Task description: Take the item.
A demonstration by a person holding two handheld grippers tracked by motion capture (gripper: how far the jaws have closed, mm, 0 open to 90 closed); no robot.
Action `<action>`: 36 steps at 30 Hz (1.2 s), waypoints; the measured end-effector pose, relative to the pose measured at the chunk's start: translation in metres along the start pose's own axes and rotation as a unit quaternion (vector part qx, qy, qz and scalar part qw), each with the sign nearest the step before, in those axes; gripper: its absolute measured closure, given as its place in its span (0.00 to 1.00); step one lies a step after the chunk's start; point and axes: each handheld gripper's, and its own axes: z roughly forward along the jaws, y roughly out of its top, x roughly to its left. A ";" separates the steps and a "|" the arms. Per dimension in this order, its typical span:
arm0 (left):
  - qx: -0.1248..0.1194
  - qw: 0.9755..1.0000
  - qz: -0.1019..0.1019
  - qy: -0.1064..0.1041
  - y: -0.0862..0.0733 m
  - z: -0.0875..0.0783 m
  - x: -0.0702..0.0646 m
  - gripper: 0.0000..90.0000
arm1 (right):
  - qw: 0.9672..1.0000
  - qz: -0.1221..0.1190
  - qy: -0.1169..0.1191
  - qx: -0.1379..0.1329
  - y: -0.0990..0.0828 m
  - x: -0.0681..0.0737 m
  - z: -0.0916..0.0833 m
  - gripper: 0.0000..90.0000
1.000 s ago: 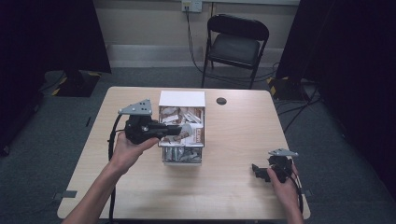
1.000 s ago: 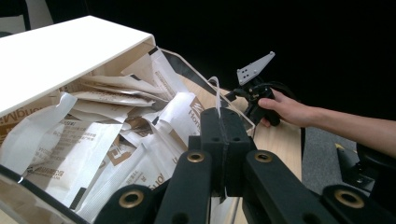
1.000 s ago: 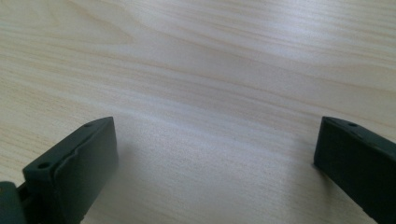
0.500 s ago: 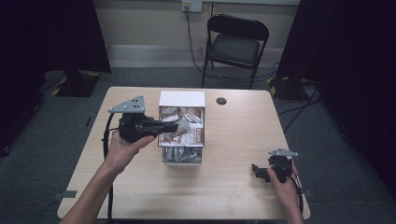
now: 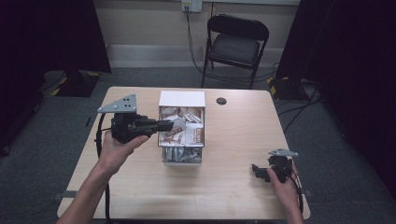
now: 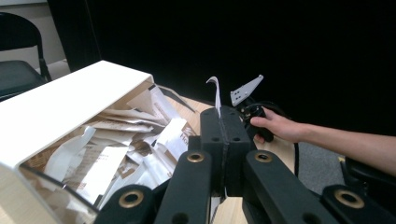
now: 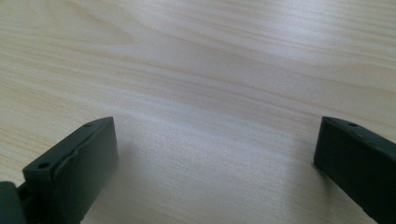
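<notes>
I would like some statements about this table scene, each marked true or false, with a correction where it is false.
1. The left tool is shut on a thin white packet. True.
2. The box is empty. False: it is full of paper packets.
3. The right tool has open jaws with nothing between them. True.
4. The right tool rests inside the box. False: in the high view it sits near the right front of the table, apart from the box.
5. A black chair stands beyond the table. True.
</notes>
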 end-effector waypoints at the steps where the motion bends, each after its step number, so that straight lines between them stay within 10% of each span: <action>1: -0.004 1.000 -0.002 -0.001 0.000 -0.001 0.000 1.00 | 1.000 0.000 0.000 0.000 0.000 0.000 0.000 0.00; 36: -0.033 0.998 -0.016 0.059 -0.001 -0.062 0.017 1.00 | 1.000 0.000 0.000 0.000 0.000 0.000 0.000 0.00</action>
